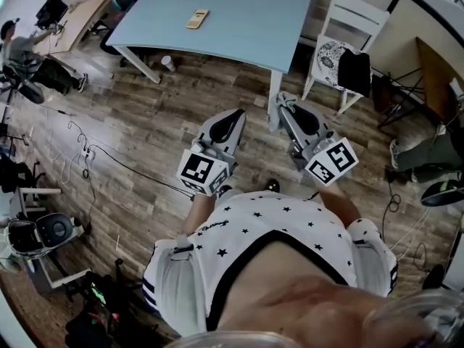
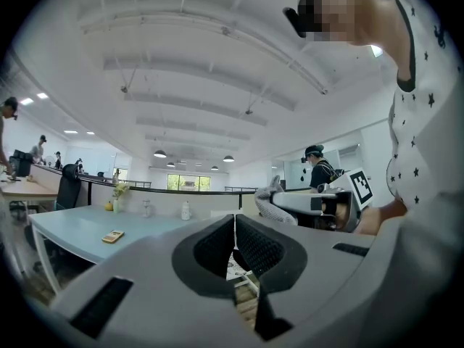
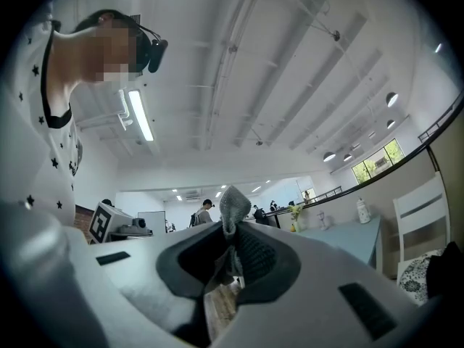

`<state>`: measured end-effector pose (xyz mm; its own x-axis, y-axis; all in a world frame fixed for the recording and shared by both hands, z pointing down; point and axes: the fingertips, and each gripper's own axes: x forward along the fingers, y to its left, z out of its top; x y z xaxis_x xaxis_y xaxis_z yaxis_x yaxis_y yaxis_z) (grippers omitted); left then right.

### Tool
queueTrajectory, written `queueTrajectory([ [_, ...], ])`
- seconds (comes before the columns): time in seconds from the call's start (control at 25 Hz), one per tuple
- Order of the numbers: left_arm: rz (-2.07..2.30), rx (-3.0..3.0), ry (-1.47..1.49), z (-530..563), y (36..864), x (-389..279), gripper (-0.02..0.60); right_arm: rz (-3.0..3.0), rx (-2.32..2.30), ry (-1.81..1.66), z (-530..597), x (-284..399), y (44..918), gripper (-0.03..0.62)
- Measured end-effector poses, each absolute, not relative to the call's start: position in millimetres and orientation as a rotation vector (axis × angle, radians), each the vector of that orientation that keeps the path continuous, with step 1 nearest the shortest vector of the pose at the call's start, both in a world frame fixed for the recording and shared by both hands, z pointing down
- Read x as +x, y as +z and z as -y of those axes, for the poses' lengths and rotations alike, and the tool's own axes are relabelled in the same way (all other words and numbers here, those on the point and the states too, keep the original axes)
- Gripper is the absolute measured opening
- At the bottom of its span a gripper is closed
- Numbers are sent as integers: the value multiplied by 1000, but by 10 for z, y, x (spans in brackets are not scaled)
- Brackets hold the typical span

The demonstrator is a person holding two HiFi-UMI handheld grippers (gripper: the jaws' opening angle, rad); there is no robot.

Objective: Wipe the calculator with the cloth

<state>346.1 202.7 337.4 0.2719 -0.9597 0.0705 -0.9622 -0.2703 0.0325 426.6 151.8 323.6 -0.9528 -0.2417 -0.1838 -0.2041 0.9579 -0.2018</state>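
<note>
While we stood back on the wooden floor (image 1: pixel 145 129), well apart from the pale blue table (image 1: pixel 246 27), the calculator (image 1: pixel 197 18) lay flat and alone near the table's far side, untouched. Our left gripper (image 1: pixel 233 118) was pressed shut on nothing, its ribbed pads meeting in the left gripper view with only floor showing below them. Our right gripper (image 1: pixel 287 101) was clamped on the grey cloth (image 3: pixel 233 203), of which a small folded tip stood up past the jaws while the rest trailed down behind them. We judged that wiping had not begun, since nothing was within reach of the calculator. Our worry was the thin nip on the cloth: dragged across the keys, it could pull free or bunch up, leaving bare jaw to scrape the casing. The calculator also looked light on a smooth top, so a one-sided stroke might simply push it along or off the edge unless the left gripper steadied it.
</note>
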Motion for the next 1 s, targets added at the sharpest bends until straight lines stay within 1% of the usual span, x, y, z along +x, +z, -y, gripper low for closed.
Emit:
queueTrajectory([
  [0.2,1886,2438,62,-1961,3371,3562,31,-2892,-265,-310,-1460,4248,3293,35],
  [0.4,1941,2395,63,-1953,3385,3437,31,-2890,-214,-349,-1400,4101,3323,35],
  [0.76,1951,2400,18,-1733,3386,2916,31,-2919,-196,-294,-1181,3548,3268,35],
  [1.0,1933,2412,-10,-1582,3415,2374,31,-2919,-294,-280,-908,3109,3252,35],
])
